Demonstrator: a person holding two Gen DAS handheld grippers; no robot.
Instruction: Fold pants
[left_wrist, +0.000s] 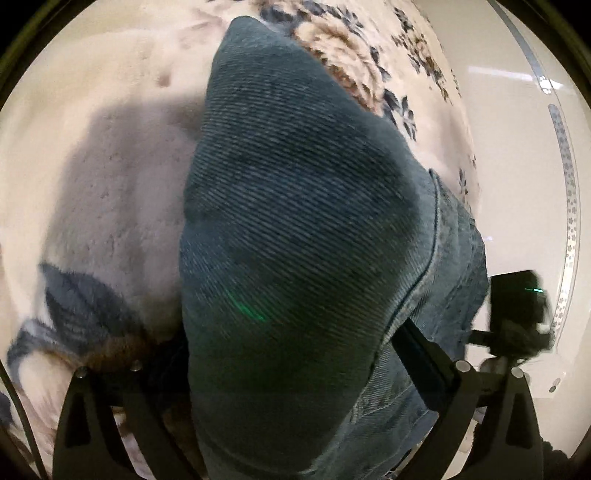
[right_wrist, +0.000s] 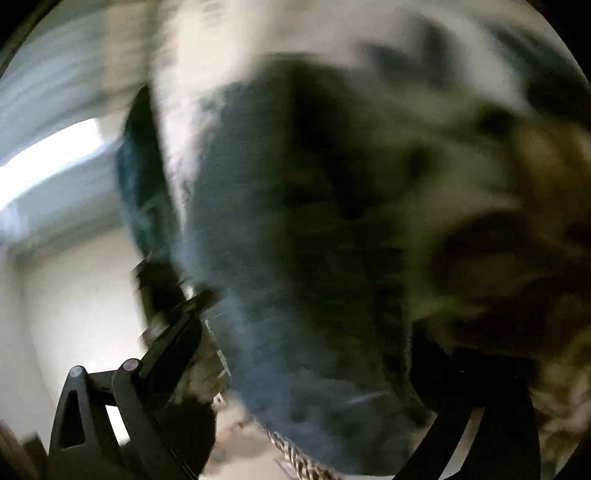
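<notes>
I have the pants (left_wrist: 295, 229) lying on a fluffy cream blanket (left_wrist: 122, 173) with a dark floral pattern, and they fill most of what I see from either wrist: a long band of blue-green denim runs away from my left gripper (left_wrist: 291, 373), with a stitched seam and a second layer of cloth showing along its right side, so I judge the legs are already laid one over the other. My left gripper stands with its jaws spread wide, one finger on each side of the cloth rather than pinching it, which suits straddling the near end before I take hold for the next fold. My right gripper (right_wrist: 295, 376) is likewise wide apart, the denim between its fingers, though that view is badly smeared and I cannot tell whether either pad touches the fabric. From the left wrist I see the right gripper just beside the pants' edge, over the pale floor (left_wrist: 517, 155).
</notes>
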